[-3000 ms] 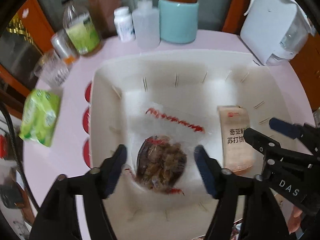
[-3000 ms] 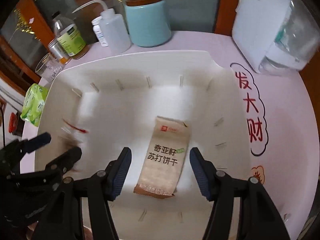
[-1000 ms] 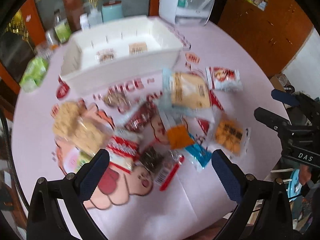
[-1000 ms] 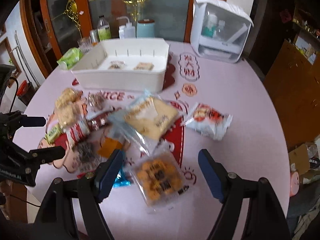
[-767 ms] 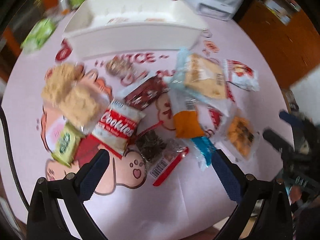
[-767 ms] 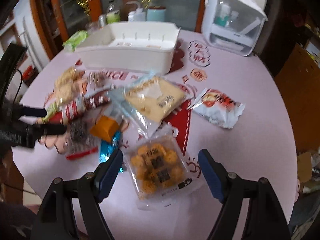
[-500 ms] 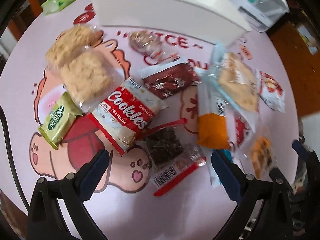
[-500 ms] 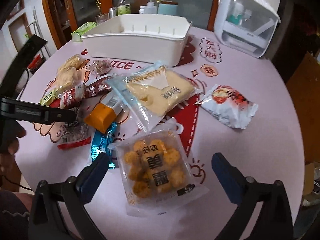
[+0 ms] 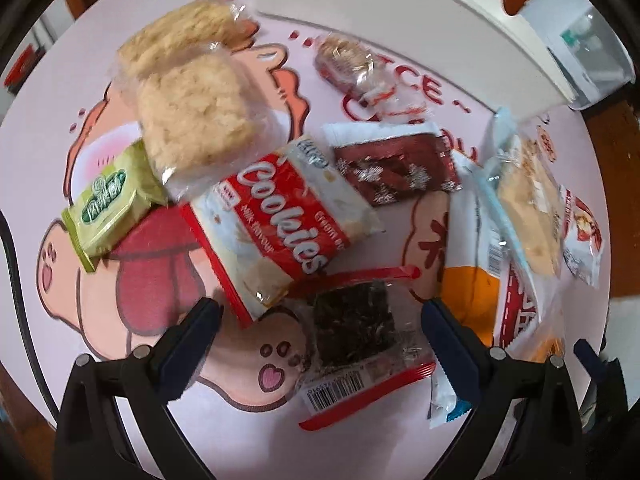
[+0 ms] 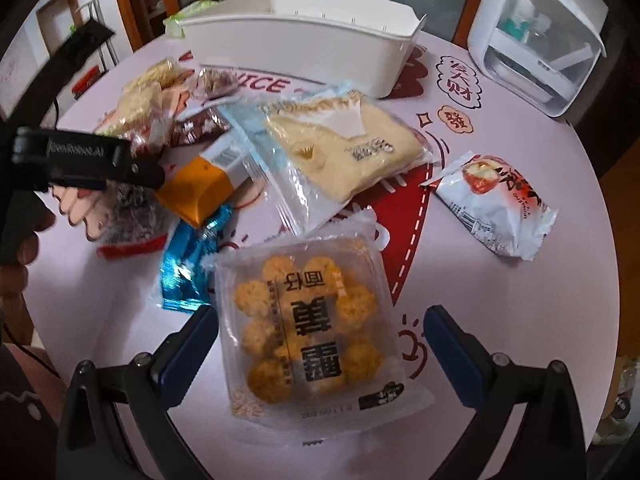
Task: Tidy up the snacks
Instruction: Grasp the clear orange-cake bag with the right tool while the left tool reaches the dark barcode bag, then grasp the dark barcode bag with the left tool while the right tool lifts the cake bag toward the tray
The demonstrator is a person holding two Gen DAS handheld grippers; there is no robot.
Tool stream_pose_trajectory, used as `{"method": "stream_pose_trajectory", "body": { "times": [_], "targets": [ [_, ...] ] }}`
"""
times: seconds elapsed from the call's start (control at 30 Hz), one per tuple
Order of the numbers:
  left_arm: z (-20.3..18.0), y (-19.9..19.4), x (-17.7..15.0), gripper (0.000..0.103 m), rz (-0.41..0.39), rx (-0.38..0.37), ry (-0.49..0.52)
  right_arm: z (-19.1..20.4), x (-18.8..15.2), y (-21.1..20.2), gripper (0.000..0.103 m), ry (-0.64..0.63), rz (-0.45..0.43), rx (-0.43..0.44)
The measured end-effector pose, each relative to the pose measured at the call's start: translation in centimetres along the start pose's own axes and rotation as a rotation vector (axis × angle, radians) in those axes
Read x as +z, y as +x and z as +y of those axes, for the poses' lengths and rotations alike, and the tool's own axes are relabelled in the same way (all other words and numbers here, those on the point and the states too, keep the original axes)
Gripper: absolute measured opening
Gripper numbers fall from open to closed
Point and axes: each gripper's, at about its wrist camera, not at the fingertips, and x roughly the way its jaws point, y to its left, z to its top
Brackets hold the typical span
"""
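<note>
Left tongs (image 9: 320, 316) gape wide over the dark seaweed packet (image 9: 354, 330); right tongs (image 10: 320, 320) gape wide around the orange cracker pack (image 10: 312, 336) on the worktop (image 10: 520, 300).

Three seconds back both were down inside the white bin (image 10: 304, 46). Since then they've pulled out and dropped low over the snack pile on the bench (image 10: 520, 152). Left hand-held gripper (image 9: 320, 320) now straddles the dark seaweed pack (image 9: 354, 330), right hand-held gripper (image 10: 320, 328) the golden puff pack (image 10: 308, 332), jaws wide.
</note>
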Motion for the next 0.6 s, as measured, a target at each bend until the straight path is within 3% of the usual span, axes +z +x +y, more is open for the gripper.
{"method": "stream_pose_trajectory", "body": {
  "times": [0.33, 0.4, 0.47, 0.6],
  "targets": [
    [-0.8, 0.2, -0.6, 0.092, 0.015, 0.005, 0.003, -1.1, -0.4, 3.4, 0.099, 0.07, 0.132, 0.071],
    [-0.3, -0.2, -0.8, 0.085, 0.013, 0.006, 0.003, -0.8, -0.4, 3.2, 0.093, 0.068, 0.12, 0.056],
    [-0.5, -0.5, -0.7, 0.066, 0.014, 0.018, 0.015, -0.7, -0.4, 2.9, 0.09, 0.072, 0.12, 0.042],
    [-0.9, -0.8, -0.5, 0.053, 0.048, 0.022, 0.052, -0.7, -0.7, 2.5, 0.081, 0.093, 0.107, 0.038]
  ]
}}
